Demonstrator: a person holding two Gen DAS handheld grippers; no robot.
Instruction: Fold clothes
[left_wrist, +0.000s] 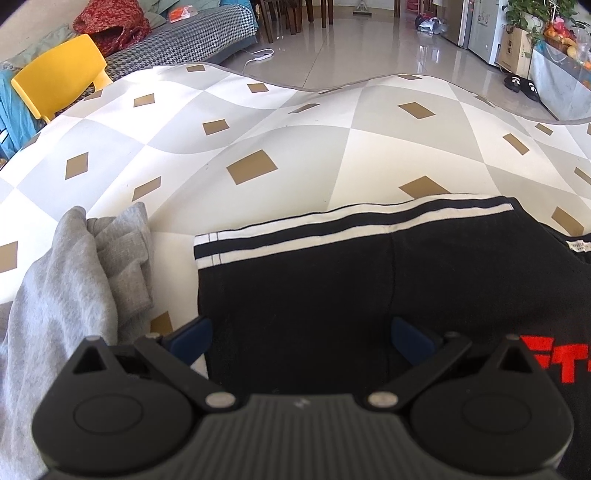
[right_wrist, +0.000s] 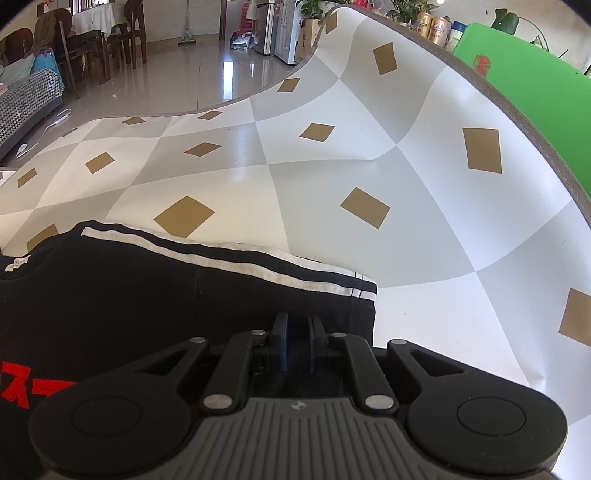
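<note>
A black shirt (left_wrist: 332, 280) with white-striped sleeves lies flat on the checked surface (left_wrist: 258, 122) beside grey clothing (left_wrist: 74, 280), the left hand-held gripper (left_wrist: 301, 332) spread wide above it, the right hand-held gripper (right_wrist: 297, 332) slightly parted, grasping nothing.

Left claw (left_wrist: 301, 334) angled steeply downward, fingers spread wide. Right claw (right_wrist: 297, 334) likewise pitched downward, pads nearly together, narrow gap between.
</note>
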